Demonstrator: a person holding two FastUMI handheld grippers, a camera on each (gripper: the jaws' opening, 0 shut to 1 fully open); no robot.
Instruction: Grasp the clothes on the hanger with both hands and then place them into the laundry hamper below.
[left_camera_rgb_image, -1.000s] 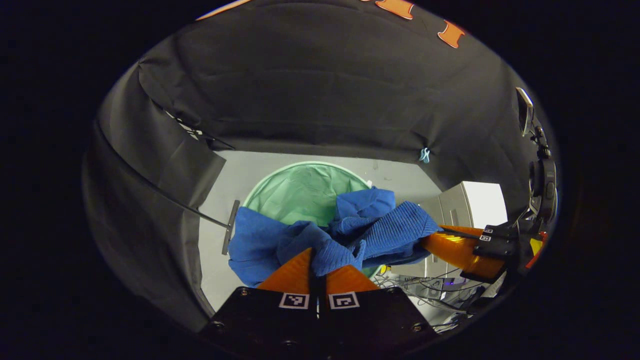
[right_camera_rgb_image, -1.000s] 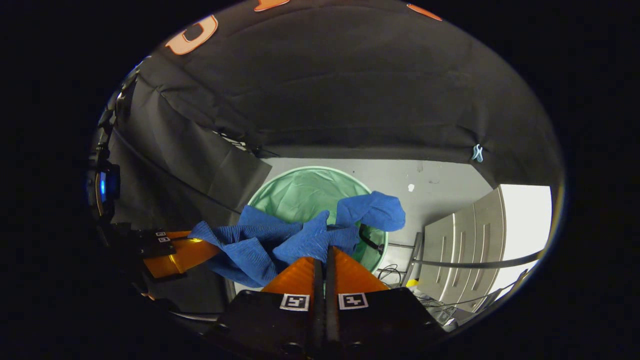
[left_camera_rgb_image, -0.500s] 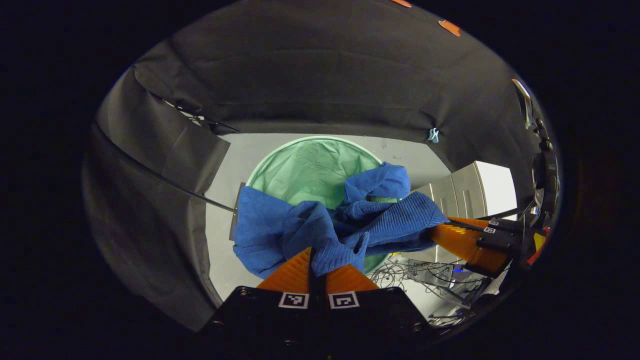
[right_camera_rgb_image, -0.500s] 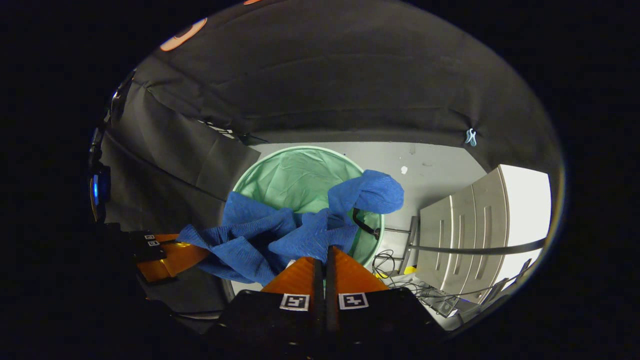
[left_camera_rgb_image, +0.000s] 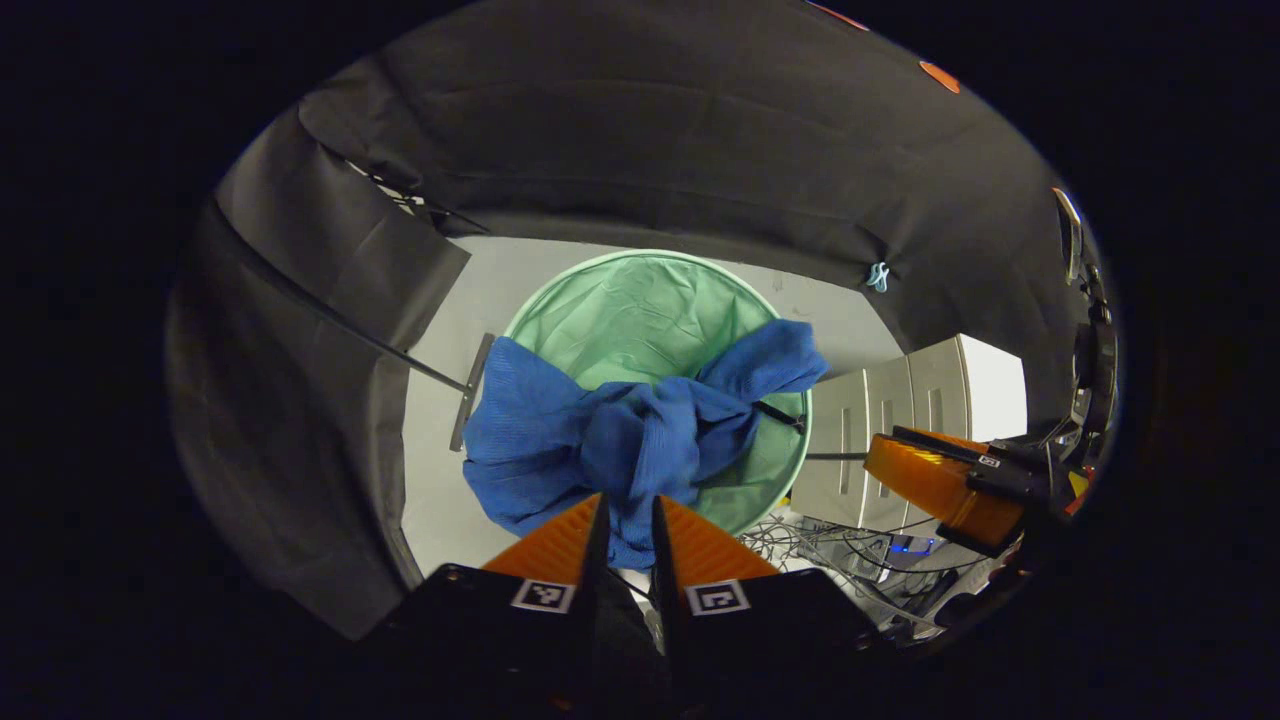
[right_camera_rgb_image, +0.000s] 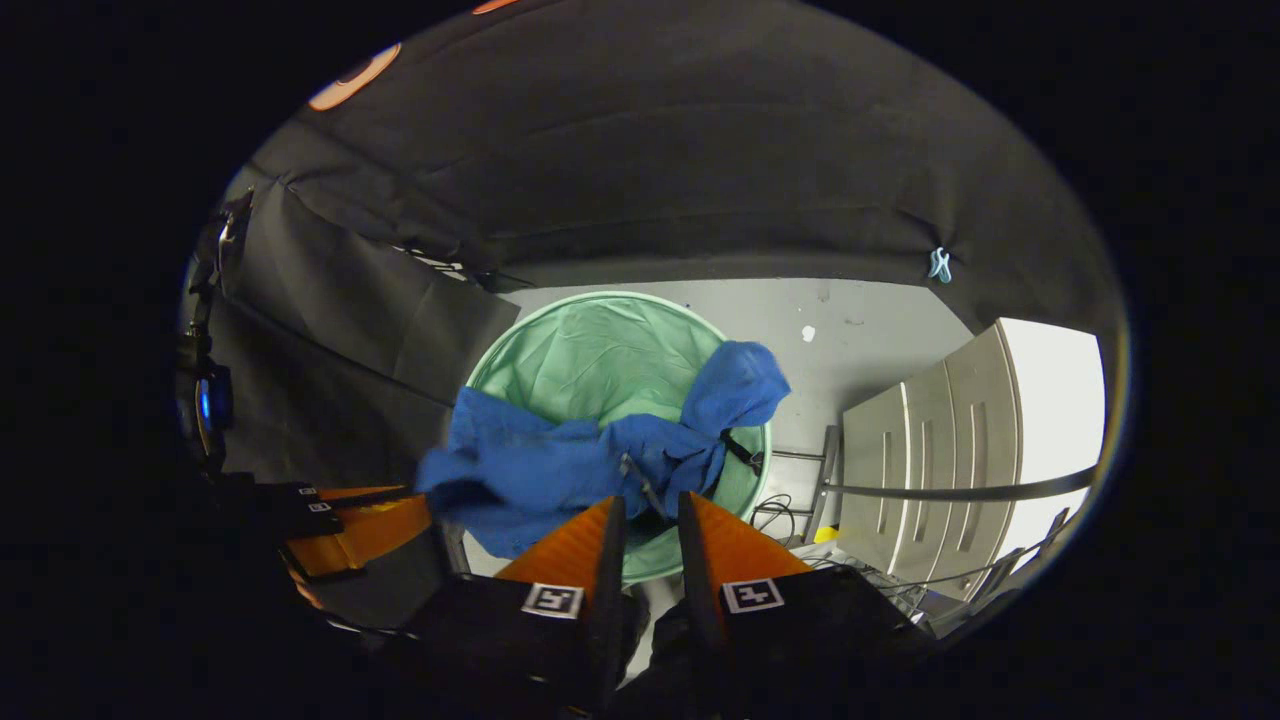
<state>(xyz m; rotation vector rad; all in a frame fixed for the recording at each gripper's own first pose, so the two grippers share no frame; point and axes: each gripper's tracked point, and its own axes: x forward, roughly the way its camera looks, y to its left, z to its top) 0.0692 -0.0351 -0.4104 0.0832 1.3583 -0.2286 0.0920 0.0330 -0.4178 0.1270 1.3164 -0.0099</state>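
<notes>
Blue garment (left_camera_rgb_image: 620, 440) draped across the near rim of the green hamper (left_camera_rgb_image: 640, 310), left tongs (left_camera_rgb_image: 627, 515) parted with cloth between them, right tongs (right_camera_rgb_image: 650, 515) parted and empty; overhanging folds may slip outside onto the floor.

The bunched blue garment (left_camera_rgb_image: 600, 440) is a matt, finely ribbed knit cloth. The round mint-green hamper (left_camera_rgb_image: 640, 310) is thin, creased fabric with a faint sheen, stretched on a smooth pale rim. The light grey floor (right_camera_rgb_image: 860, 330) looks smooth and matt. The grey cabinet (right_camera_rgb_image: 930, 450) has smooth panels with a dull metallic finish.
</notes>
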